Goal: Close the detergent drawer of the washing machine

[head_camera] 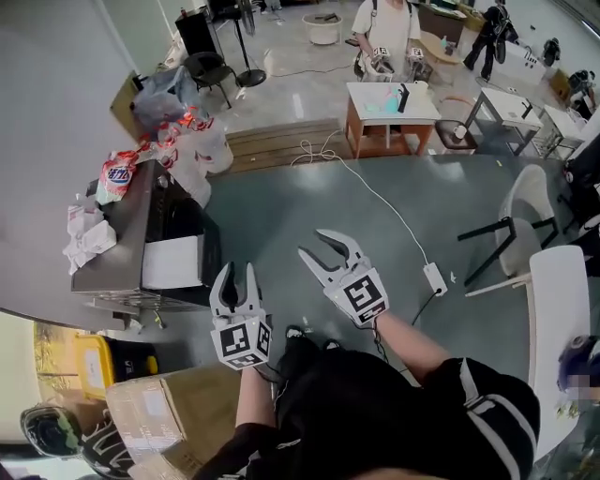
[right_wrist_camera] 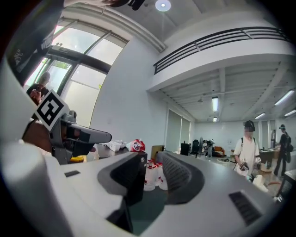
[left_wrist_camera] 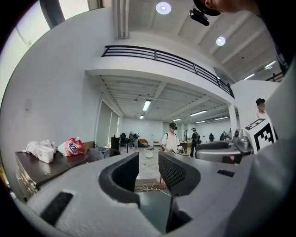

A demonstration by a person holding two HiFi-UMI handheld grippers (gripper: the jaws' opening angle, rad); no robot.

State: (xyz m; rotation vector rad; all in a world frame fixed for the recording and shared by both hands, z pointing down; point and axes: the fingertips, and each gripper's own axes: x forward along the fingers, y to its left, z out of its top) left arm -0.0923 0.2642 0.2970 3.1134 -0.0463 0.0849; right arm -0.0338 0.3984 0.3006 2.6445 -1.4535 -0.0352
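The washing machine (head_camera: 131, 239), a dark-topped box, stands at the left of the head view; a white panel (head_camera: 173, 262) shows on its near side. Metal parts jut out at its lower front edge (head_camera: 117, 302); I cannot make out the detergent drawer itself. My left gripper (head_camera: 236, 275) hangs in the air to the right of the machine, open, with nothing between its jaws (left_wrist_camera: 149, 169). My right gripper (head_camera: 317, 246) is further right, also open and holding nothing (right_wrist_camera: 151, 173). Both point level across the room, apart from the machine.
A red-and-white detergent bag (head_camera: 117, 175), tissues (head_camera: 86, 234) and plastic bags (head_camera: 192, 141) lie on and behind the machine. A cardboard box (head_camera: 159, 412) and a yellow bin (head_camera: 86, 361) sit near my left. A power strip (head_camera: 434, 277), a chair (head_camera: 525, 225), a wooden table (head_camera: 389, 105) and a standing person (head_camera: 382, 28) are ahead.
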